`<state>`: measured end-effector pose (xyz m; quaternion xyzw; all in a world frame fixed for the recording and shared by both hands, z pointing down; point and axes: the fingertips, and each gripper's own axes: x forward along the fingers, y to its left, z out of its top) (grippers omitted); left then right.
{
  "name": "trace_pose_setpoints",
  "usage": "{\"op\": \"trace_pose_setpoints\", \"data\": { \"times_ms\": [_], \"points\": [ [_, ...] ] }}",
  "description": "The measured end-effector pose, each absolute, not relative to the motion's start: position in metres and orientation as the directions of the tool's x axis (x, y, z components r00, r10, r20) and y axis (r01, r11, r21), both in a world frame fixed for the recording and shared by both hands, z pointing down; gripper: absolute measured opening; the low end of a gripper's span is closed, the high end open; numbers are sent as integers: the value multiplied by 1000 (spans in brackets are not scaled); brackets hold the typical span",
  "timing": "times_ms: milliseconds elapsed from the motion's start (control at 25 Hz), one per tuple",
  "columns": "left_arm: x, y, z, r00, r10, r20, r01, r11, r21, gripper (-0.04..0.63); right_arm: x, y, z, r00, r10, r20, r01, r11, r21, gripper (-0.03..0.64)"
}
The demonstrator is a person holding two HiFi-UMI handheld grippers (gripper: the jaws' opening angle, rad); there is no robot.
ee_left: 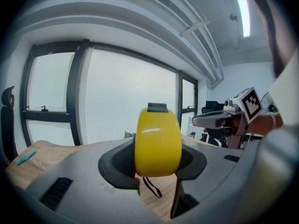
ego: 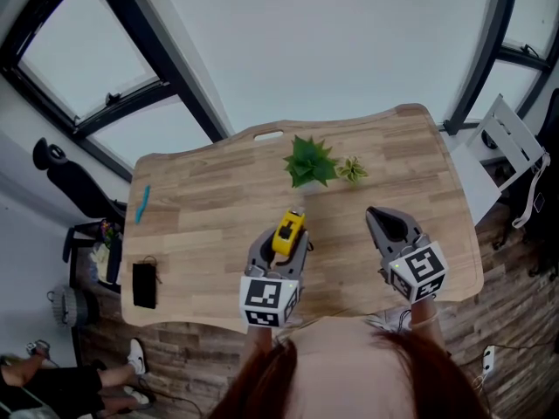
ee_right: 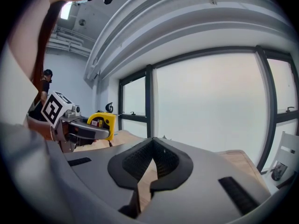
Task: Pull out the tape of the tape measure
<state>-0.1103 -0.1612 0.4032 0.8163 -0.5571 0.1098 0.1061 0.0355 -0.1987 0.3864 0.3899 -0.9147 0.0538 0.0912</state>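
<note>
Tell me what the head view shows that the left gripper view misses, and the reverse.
Head view only: the flat black item near the left edge of the wooden table, and the marker cube on the left tool.

Left gripper view only: the black strap loop hanging under the yellow tape measure, and the ceiling light strip.

Both: the tape measure clamped in the left tool, the right tool held apart from it, and the blue item on the table.
</note>
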Motion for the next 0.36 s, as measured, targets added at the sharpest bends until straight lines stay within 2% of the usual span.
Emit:
{"op": "trace_pose_setpoints", "data": {
  "times_ms": [360],
  "points": [
    [-113,-158,407,352,-885,305,-935,-349,65,166,35,-197,393,-674,-702,230,-725,688,-26,-1]
  ]
}}
